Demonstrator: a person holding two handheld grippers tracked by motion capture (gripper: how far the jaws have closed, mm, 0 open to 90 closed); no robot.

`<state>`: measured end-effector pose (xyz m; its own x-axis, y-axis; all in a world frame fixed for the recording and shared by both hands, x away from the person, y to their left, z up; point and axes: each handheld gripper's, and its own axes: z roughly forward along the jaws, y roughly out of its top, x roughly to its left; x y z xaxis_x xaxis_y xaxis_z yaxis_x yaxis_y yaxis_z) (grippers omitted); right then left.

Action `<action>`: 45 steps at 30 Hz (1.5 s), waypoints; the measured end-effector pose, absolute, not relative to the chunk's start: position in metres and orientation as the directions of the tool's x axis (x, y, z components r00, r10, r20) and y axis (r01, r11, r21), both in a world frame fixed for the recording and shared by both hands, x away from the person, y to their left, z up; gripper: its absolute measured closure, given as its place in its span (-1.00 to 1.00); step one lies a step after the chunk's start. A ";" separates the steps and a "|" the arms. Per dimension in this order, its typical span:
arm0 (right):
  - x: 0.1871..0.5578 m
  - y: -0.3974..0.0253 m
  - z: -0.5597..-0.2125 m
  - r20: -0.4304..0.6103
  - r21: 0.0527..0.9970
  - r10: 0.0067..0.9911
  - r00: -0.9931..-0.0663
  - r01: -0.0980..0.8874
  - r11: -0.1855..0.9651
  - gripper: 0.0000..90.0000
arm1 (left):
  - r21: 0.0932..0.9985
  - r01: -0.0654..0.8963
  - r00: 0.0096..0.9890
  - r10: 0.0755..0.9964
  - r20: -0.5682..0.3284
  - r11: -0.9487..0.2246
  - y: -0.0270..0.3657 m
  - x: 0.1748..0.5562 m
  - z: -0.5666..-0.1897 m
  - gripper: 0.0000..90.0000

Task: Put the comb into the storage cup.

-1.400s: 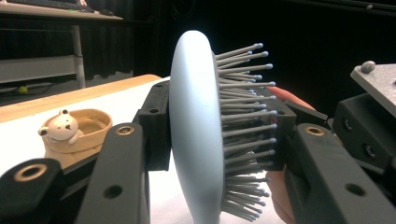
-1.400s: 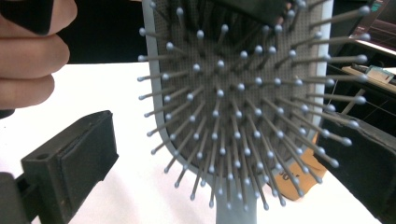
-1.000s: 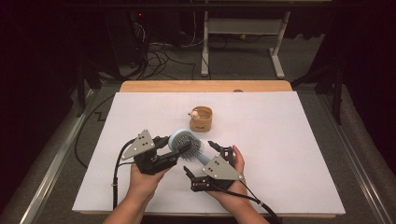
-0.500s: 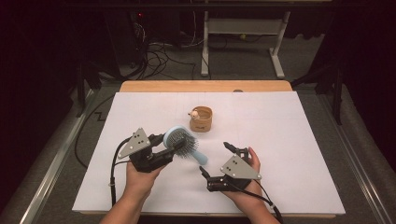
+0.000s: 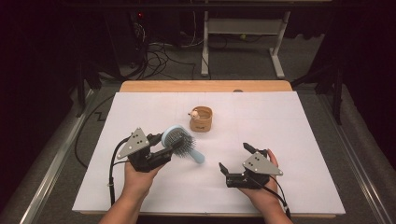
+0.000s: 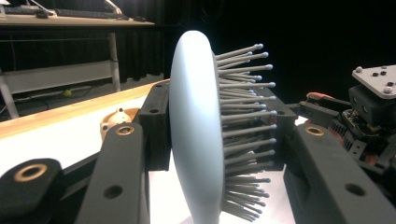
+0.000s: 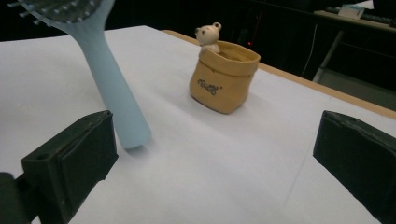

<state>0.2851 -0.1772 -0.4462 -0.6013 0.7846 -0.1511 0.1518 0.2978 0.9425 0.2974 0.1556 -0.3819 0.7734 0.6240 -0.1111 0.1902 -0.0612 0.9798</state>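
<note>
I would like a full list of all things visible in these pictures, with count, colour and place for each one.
hairbrush: 1, pale blue with grey bristles, held by its head in the left gripper, handle slanting down toward the table
bag-shaped pot: 1, tan, with a small cream bear figure at its rim, standing at the middle of the table, beyond the brush
table cover: 1, white, spread over the table
table edge: 1, light wood, at the far side
metal stand: 1, white, on the floor behind the table
cables: several, dark, on the floor at far left
left gripper: 1, black, shut on the brush head
right gripper: 1, black, jaws wide apart, holding nothing, near right of the table
hands: 2, each holding one gripper
</note>
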 end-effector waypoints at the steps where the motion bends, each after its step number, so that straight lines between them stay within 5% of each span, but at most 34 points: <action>1: 0.286 -0.180 -0.447 -0.147 0.943 0.789 -0.597 0.156 0.294 -0.99 | 0.980 0.191 0.772 0.626 -0.112 -0.060 0.156 0.298 -0.382 0.25; 45: 0.277 -0.264 -0.458 -0.088 0.944 0.890 -0.448 0.249 0.219 -0.99 | 0.981 0.188 0.739 0.665 -0.111 -0.044 0.175 0.303 -0.379 0.25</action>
